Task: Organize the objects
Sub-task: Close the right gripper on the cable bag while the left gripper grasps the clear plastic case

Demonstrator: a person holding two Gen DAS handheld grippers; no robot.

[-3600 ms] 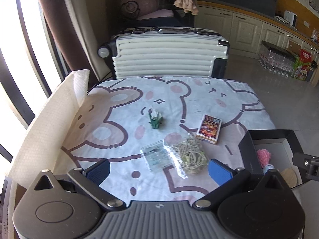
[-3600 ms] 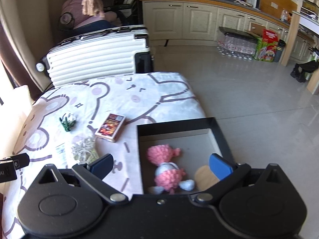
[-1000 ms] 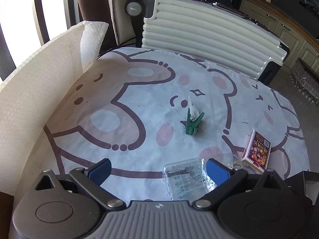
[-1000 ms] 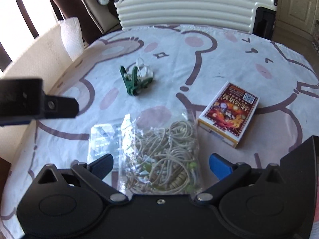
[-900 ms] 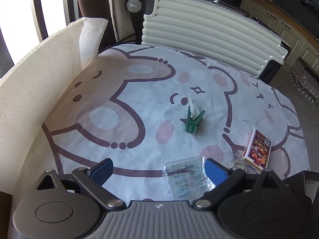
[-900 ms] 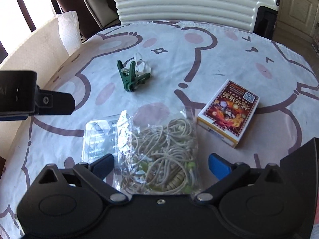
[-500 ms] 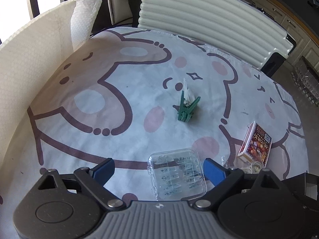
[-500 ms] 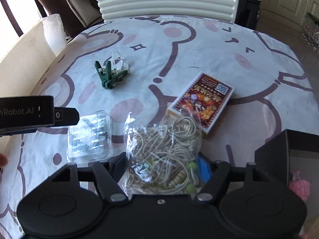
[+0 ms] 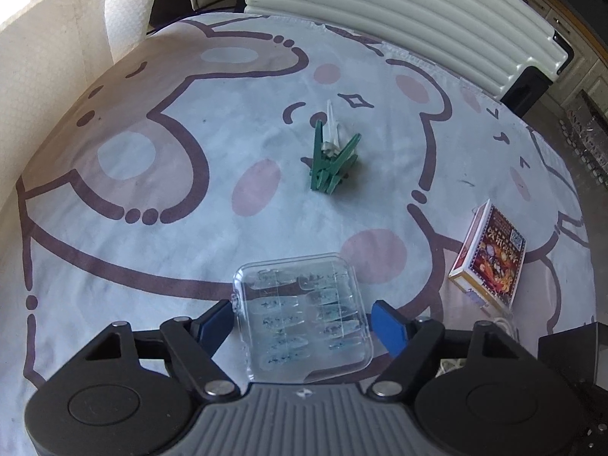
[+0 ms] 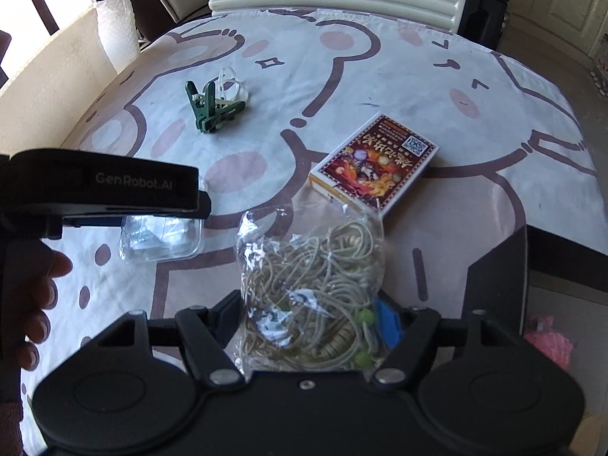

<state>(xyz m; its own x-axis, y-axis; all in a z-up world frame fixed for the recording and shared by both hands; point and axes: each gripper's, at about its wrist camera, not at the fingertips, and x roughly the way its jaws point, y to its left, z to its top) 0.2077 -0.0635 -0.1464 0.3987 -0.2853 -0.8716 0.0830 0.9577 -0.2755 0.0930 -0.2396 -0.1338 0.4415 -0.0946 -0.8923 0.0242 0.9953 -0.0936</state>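
Note:
A clear plastic case [image 9: 304, 296] lies on the bear-print cloth between the fingers of my left gripper [image 9: 302, 317]. Its jaws are closing, the blue pads [image 9: 387, 325] close beside the case's two sides with a thin gap still showing at the right pad. My right gripper [image 10: 311, 319] is shut on a clear bag of beige cords and green beads [image 10: 311, 277], which stands up between its pads. The right wrist view also shows the clear case [image 10: 159, 239] under the left gripper's black housing [image 10: 114, 186].
A red card box [image 10: 376, 163] and a bunch of green clips [image 10: 211, 110] lie farther out on the cloth. A black box [image 10: 494, 266] with a pink crochet toy [image 10: 547, 342] is at the right. A white suitcase [image 9: 399, 11] stands behind, foam sheet [image 9: 45, 57] at left.
The left gripper came down over the clear case and its jaws narrowed around it. The right gripper's jaws went from wide open to shut on the cord bag.

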